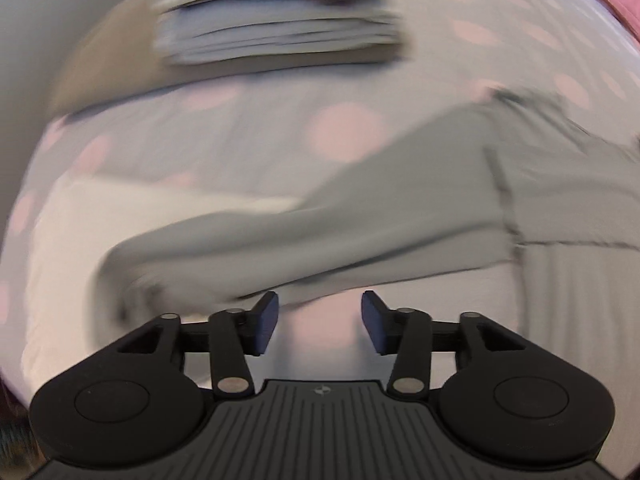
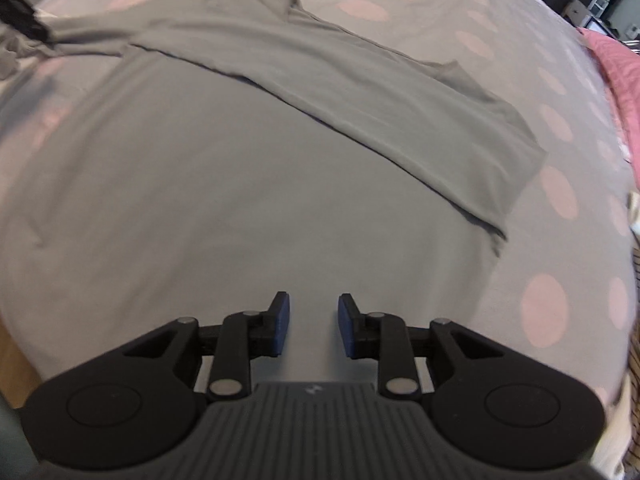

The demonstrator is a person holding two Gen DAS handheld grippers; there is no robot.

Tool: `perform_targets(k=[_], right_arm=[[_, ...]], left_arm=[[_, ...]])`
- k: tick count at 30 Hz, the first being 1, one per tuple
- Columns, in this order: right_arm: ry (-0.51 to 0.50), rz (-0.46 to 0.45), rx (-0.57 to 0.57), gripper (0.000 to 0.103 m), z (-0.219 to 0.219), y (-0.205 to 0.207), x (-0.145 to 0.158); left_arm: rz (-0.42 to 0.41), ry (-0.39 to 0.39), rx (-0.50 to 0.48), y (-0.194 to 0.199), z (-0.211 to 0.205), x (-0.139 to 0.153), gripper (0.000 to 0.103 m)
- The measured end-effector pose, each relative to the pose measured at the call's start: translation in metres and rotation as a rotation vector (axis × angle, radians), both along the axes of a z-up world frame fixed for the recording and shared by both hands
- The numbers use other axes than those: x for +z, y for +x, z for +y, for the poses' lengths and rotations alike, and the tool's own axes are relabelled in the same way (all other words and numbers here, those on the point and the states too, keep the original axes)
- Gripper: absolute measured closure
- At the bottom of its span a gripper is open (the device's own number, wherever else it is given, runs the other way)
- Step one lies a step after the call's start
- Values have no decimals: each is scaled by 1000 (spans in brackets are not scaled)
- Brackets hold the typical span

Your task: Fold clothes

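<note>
A grey bedspread with pink dots fills the room's bed, a stack of folded clothes sitting at 12 o'clock in the left view. The grey shirt lies spread across it with 1 long fold laid over toward 1 o'clock, so further folds look left to do. The left gripper and the right gripper both hang with jaws apart, nothing between them.
</note>
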State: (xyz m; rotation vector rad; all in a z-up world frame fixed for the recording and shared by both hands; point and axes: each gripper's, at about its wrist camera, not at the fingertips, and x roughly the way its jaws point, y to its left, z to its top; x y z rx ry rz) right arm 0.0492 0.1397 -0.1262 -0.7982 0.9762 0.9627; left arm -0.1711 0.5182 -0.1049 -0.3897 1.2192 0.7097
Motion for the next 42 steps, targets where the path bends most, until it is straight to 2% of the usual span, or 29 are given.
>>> perform_targets(k=[3,5,6,9,16,18,22,29,31,32,33,35,36,40,42], right_arm=[[14,35,-37,73,-5,4,-1],[31,34,-33,68,-5,1,-1],[39,28,-27,61,-4,-1,-1],[38,3,-12,53,-1,-6,-2],[25,29,-24,51,2,-1,-9],[23,36,-26,51,4,0,-10],[27,41,-18,48,10,0,-12],[16,45,-1,44,15,-1,-16],[13,43,6,43,17,-2,-17],[11,40,10,43,17,-3,-17],[10,37,15,43,18,-4,-17],[7,31,23,43,17,-5,-17],[6,29,25,43,17,-5,-17],[11,33,15,43,14,-5,-12],[15,35,19,43,15,-6,-10]], left_arm=[[-39,-17,105,-30,15,4,59],[-64,-28,176,-49,25,7,59],[-80,-32,205,-58,30,8,59],[-132,-31,243,-70,41,8,58],[-180,-10,282,-82,61,2,55],[-179,3,308,-86,68,0,51],[-168,34,361,-93,82,-5,51],[-64,62,383,-101,89,-14,51],[-43,26,385,-101,90,-21,54],[-35,6,387,-101,90,-25,64],[-31,-2,393,-101,90,-26,82],[-38,24,422,-102,86,-23,93],[-54,34,427,-101,83,-18,96],[-208,51,385,-91,59,18,97],[-300,54,319,-79,41,39,97]])
